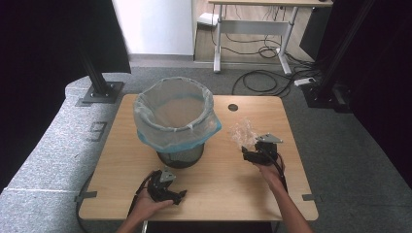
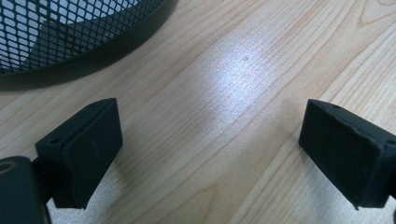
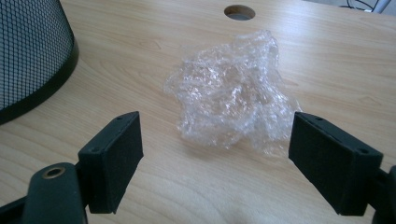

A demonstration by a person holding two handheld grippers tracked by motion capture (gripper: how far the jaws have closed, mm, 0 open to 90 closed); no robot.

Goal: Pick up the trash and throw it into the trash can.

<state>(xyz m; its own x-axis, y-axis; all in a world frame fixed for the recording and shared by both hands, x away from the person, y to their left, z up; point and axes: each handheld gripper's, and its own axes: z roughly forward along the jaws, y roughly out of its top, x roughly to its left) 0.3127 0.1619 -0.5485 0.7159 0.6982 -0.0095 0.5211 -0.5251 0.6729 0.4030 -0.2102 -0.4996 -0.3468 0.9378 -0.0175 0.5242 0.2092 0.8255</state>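
A crumpled ball of clear plastic wrap lies on the right side of the wooden table, near the right edge. The right gripper sits just behind it, close to the person. Its jaws are spread wide and hold nothing. In the right gripper view the plastic sits ahead of the two black jaws, a bit toward the right one. It does not touch either jaw.

The right hand reaches in from the bottom, with the arm slanting up to the left. The left hand holds the left gripper near the front edge of the table. Its jaws are wide apart too, with only bare wood between them.

A black mesh bin stands in the middle of the table. A thin bag with a blue edge lines it and folds over the rim. The bin is to the left of the plastic, with bare table between them. The left gripper is just in front of the bin's bottom.

A small round hole is in the table behind the plastic. Cables lie on the grey floor far behind the table.
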